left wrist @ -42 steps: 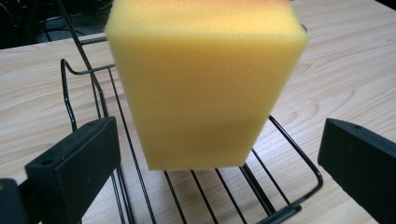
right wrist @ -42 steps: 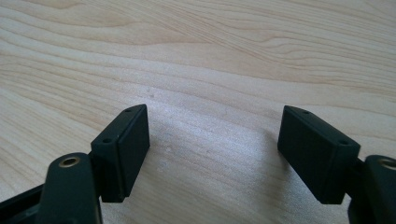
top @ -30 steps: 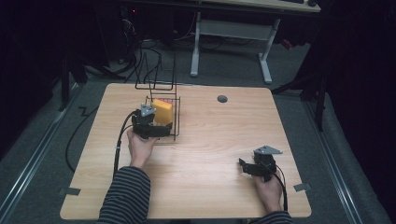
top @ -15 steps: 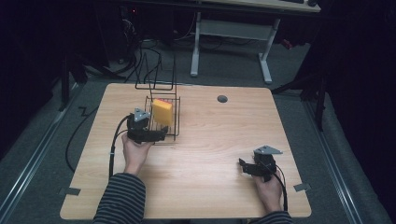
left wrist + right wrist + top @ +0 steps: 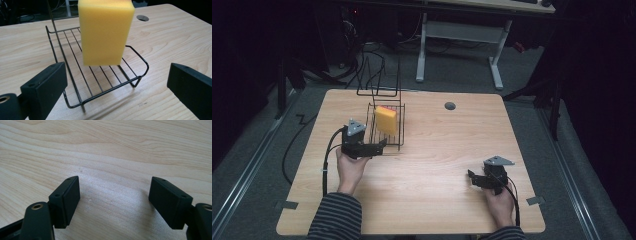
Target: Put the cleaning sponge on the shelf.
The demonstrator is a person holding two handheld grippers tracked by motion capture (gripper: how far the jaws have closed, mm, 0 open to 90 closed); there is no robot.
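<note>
Item: yellow sponge [image 5: 106,31], standing upright in black wire rack [image 5: 135,80] toward the bench's [image 5: 437,165] far-left corner, probably to drain. Left claw [image 5: 115,85] gaping empty, jaws just closing slightly; right claw [image 5: 120,200] idling open near the near-right corner.

Porous matt yellow foam sponge [image 5: 106,31], thin black wire rack [image 5: 100,82], smooth pale wood-grain table [image 5: 175,42].
</note>
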